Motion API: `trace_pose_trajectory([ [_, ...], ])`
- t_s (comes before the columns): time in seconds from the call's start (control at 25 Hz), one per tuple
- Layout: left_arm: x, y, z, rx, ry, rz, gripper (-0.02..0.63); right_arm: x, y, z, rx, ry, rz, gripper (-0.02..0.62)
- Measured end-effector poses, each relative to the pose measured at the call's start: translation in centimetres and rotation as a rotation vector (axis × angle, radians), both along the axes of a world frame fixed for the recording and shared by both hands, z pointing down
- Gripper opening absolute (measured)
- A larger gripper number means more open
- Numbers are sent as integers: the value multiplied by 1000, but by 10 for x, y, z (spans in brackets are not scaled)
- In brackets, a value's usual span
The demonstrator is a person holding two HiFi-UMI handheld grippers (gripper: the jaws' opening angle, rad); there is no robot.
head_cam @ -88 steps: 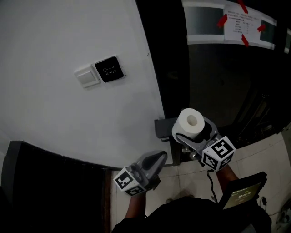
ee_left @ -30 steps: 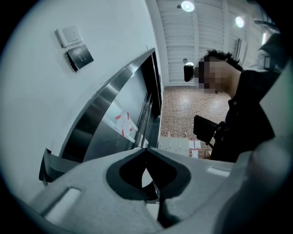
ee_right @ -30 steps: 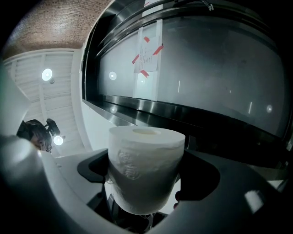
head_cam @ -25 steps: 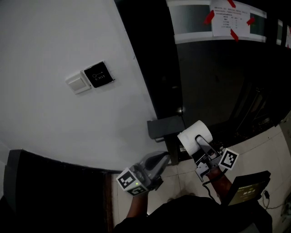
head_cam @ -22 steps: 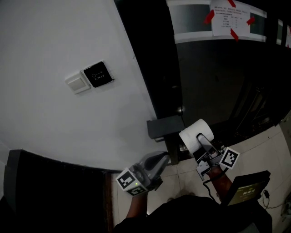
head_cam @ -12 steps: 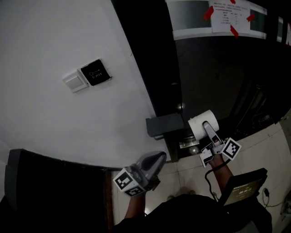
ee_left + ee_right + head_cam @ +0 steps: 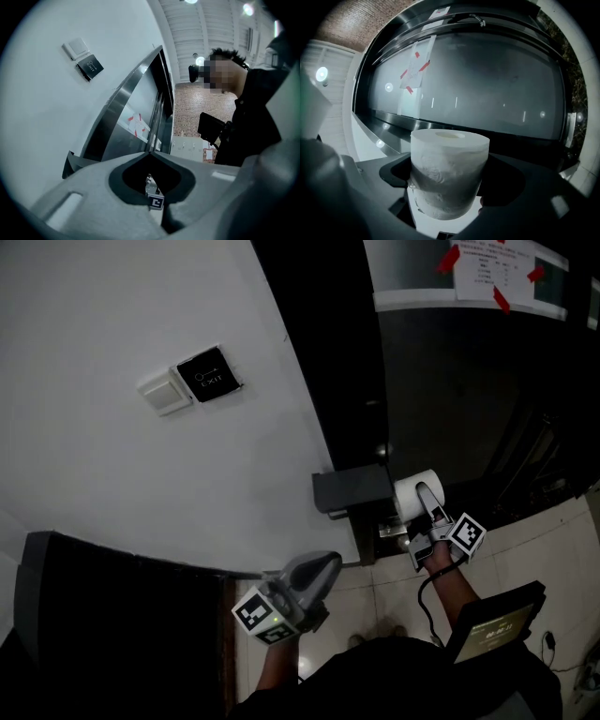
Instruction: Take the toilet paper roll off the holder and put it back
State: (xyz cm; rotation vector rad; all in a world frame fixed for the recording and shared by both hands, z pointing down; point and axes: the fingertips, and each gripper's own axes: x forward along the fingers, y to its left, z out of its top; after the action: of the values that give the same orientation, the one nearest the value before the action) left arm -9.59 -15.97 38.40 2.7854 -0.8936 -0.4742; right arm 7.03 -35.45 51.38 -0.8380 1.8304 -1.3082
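White toilet paper roll (image 7: 449, 176) sits clamped in the right gripper (image 7: 425, 506) jaws, holder (image 7: 352, 491) just beside; left gripper (image 7: 330, 561) jaws clenched.

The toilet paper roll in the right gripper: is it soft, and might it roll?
The toilet paper roll probably squashes: its side looks pinched where the jaws clamp it. A hollow cylinder, it is likely light and apt to roll.

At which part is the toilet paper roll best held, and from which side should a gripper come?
Across the curved outer wall of the toilet paper roll, near mid-height, coming from the side, as the right gripper holds it. Probably best: the open core end is left free.
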Motion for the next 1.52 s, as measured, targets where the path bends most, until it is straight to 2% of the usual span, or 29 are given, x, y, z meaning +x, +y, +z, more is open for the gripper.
trace_pose_trajectory([
  [0.4,-13,6,7,-23,-1,-57,0,-26,-12,29,-81,-46,-20,443],
  [1.04,-26,21,15,-31,7,-100,0,-106,17,33,-94,-93,-142,443],
  [1.28,-36,29,17,-40,10,-131,0,-133,24,42,-137,-112,-167,446],
  [1.52,-43,38,15,-44,12,-164,0,-152,35,38,-136,-92,-226,450],
])
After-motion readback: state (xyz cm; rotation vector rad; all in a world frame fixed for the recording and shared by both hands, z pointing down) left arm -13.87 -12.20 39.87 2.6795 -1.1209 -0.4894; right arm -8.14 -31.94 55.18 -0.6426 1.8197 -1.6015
